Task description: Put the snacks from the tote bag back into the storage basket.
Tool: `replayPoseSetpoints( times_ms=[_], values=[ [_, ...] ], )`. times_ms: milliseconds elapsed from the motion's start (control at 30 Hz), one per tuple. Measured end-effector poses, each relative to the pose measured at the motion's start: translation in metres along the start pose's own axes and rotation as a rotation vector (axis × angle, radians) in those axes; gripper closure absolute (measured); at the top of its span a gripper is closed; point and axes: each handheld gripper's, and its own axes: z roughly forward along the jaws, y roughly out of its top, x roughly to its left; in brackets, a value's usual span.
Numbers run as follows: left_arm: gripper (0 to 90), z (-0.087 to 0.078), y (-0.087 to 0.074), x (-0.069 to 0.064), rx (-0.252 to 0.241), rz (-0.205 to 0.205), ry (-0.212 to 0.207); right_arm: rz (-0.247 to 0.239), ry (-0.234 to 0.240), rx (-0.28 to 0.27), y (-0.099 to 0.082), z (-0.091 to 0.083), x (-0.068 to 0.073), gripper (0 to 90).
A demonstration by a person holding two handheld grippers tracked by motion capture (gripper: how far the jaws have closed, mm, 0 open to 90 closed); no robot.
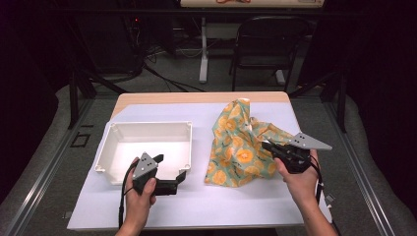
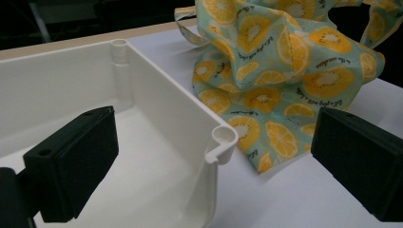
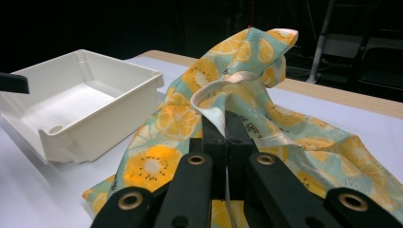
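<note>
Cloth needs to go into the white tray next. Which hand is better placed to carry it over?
Right, probably. The right gripper is already shut on the cloth, lifting part of it. The left gripper is open at the tray corner.

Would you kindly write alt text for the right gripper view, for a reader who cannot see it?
The right hand-held gripper is shut on a pale strap of the citrus-print cloth, which rises in a crumpled peak above a white-covered table. To the left stands an open white plastic bin.
</note>
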Motion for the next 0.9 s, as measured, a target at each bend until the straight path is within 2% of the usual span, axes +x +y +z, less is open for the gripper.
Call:
replayPoseSetpoints(
  times_ms=[267,500,700,900],
  values=[
    [2.4,0.020,0.012,-0.017,0.002,0.015,-0.044,-0.005,0.016,0.000,-0.005,-0.007,0.008,90.0],
    [3.3,0.038,0.020,-0.030,0.009,0.026,-0.089,-0.013,0.055,0.009,-0.008,-0.013,0.017,90.0],
    [4.6,0.046,0.023,-0.035,0.003,0.032,-0.103,-0.016,0.063,0.011,-0.010,-0.017,0.022,90.0],
    [5.9,0.056,0.025,-0.041,0.004,0.021,-0.121,-0.005,0.086,0.020,-0.013,-0.020,0.024,90.0]
  ],
)
